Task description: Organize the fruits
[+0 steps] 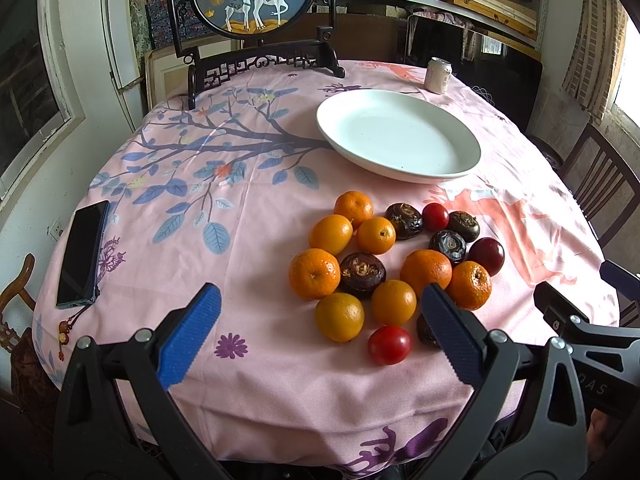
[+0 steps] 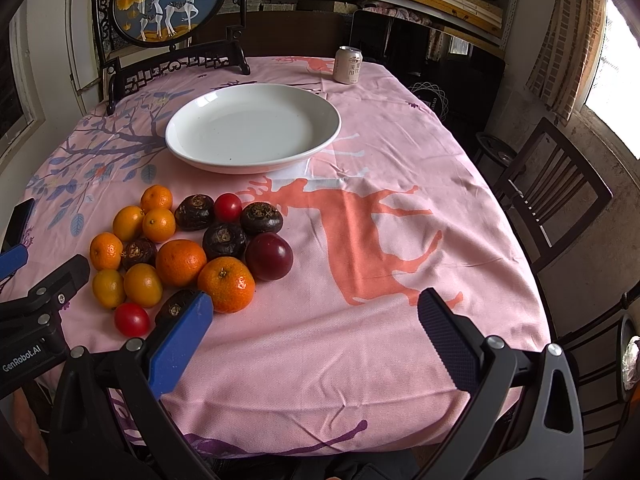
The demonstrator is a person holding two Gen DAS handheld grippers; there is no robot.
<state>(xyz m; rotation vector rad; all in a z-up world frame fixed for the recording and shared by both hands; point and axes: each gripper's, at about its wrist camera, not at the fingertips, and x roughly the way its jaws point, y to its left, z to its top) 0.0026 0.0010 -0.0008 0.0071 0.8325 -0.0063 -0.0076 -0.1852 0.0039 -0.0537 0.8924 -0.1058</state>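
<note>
On the pink tablecloth (image 2: 380, 344) every fruit (image 1: 394, 264) lies loose in one cluster and the white plate (image 2: 200, 156) beyond is bare, so nothing looks sorted yet. Both grippers hang with jaws wide apart and empty: left gripper (image 1: 320, 312) has the cluster at twelve o'clock, right gripper (image 2: 316, 312) at ten o'clock.

Soft daylight, blown-out right window (image 2: 616, 60), fisheye-warped edges
</note>
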